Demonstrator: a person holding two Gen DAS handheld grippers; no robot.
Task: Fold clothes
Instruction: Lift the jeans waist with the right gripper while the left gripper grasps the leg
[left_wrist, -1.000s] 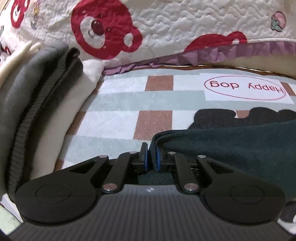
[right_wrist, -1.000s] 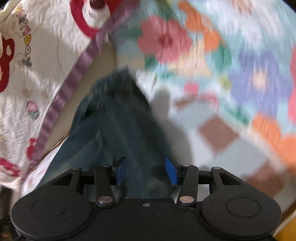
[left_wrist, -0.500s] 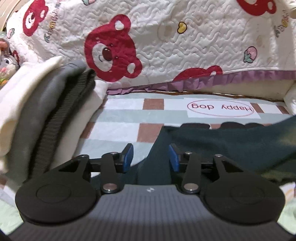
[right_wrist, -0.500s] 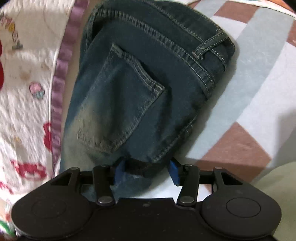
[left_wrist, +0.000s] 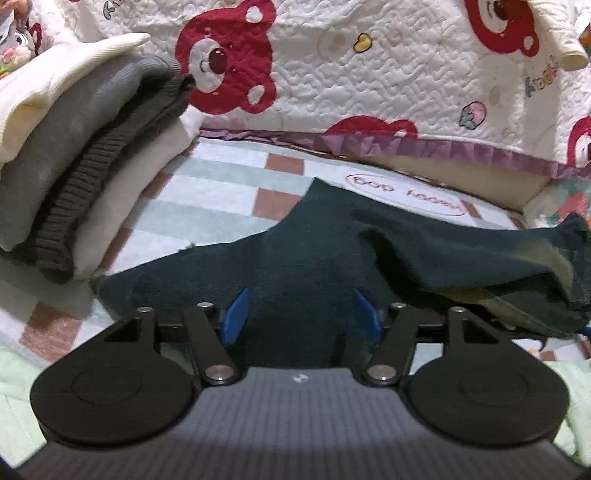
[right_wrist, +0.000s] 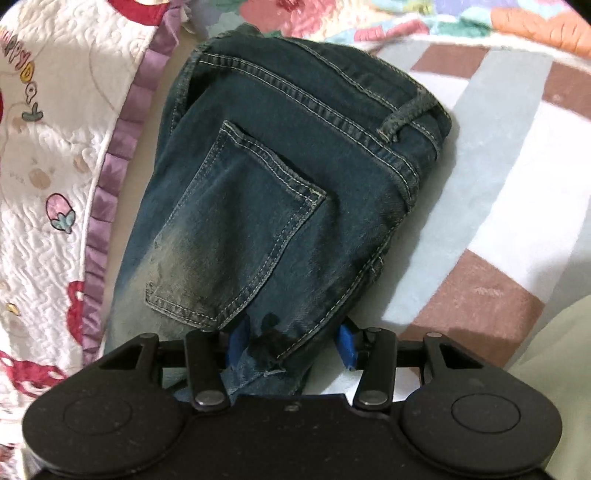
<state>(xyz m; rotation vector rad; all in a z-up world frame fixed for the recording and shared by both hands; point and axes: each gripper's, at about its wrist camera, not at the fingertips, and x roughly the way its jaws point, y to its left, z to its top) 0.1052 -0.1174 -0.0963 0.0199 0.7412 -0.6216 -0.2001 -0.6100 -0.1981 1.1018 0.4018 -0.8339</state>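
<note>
Dark blue jeans (left_wrist: 295, 251) lie spread across the checked mat (left_wrist: 207, 206) in the left wrist view. My left gripper (left_wrist: 301, 306) hovers over the leg; its jaws are opening and the blue pads stand well apart, with denim below and between them but not pinched. In the right wrist view the folded seat of the jeans (right_wrist: 277, 177) shows a back pocket (right_wrist: 236, 236) and a waistband with a belt loop (right_wrist: 402, 118). My right gripper (right_wrist: 291, 339) straddles the lower fold; its jaws are closing slightly, and the pads (right_wrist: 238, 339) sit beside the cloth without a clear squeeze.
A stack of folded cream and grey knitwear (left_wrist: 74, 155) stands at the left on the mat. A white quilt with red bears (left_wrist: 369, 66) hangs along the back, its purple frill (right_wrist: 107, 192) right beside the jeans. Pale green cloth (left_wrist: 14, 387) lies at the near edge.
My left gripper let go of the jeans hem, its jaws spread wide and it drew back. My right gripper sank down over the jeans seat, staying open.
</note>
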